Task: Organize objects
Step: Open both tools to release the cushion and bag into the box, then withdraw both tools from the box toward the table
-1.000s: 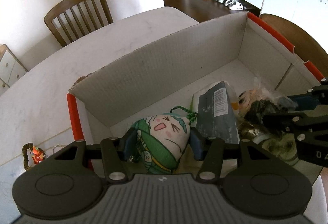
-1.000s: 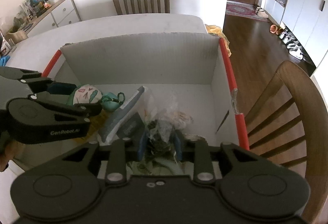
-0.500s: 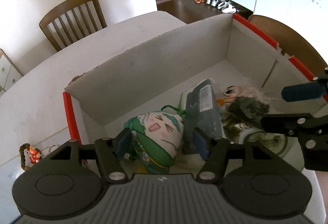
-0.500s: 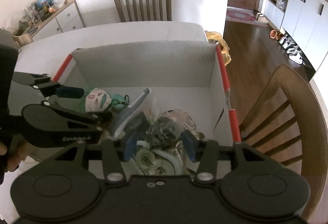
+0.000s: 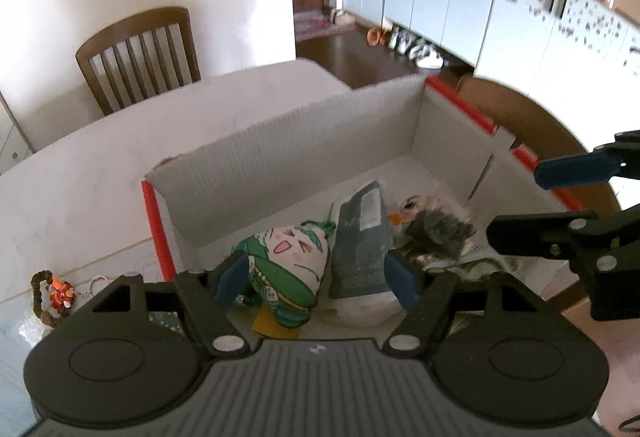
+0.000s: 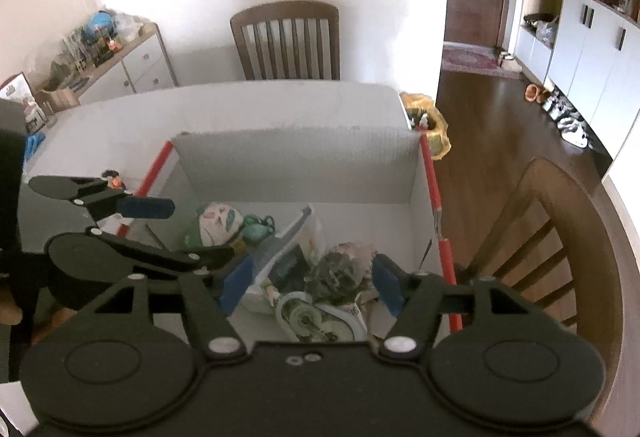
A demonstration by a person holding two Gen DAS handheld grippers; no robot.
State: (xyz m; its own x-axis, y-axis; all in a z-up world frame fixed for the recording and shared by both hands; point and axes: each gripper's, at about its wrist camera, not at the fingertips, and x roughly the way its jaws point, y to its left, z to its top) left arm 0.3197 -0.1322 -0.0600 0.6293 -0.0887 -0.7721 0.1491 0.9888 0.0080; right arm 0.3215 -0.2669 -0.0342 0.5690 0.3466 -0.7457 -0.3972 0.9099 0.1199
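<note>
A white cardboard box (image 5: pixel 288 165) with red edges stands on the table. In it lie a green plush pouch with a cartoon face (image 5: pixel 284 257), a grey packet (image 5: pixel 360 249) and a dark fuzzy toy in clear wrap (image 5: pixel 436 233). My left gripper (image 5: pixel 318 279) hangs above the pouch, its jaws opening and its pads clear of it. My right gripper (image 6: pixel 311 283) hovers over the fuzzy toy (image 6: pixel 340 271), its jaws also opening with nothing pressed between them. Each gripper shows in the other's view: the right gripper (image 5: pixel 516 203) and the left gripper (image 6: pixel 200 229).
A small orange keychain figure (image 5: pixel 56 295) lies on the white table (image 5: pixel 80 177) left of the box. One wooden chair (image 6: pixel 286 37) stands at the table's far side and another (image 6: pixel 560 237) right of the box. A yellow bag (image 6: pixel 428 125) sits past the table's corner.
The left gripper let go of the green pouch and the right let go of the wrapped fuzzy toy. Both opened wider and rose above the box; the items stayed inside.
</note>
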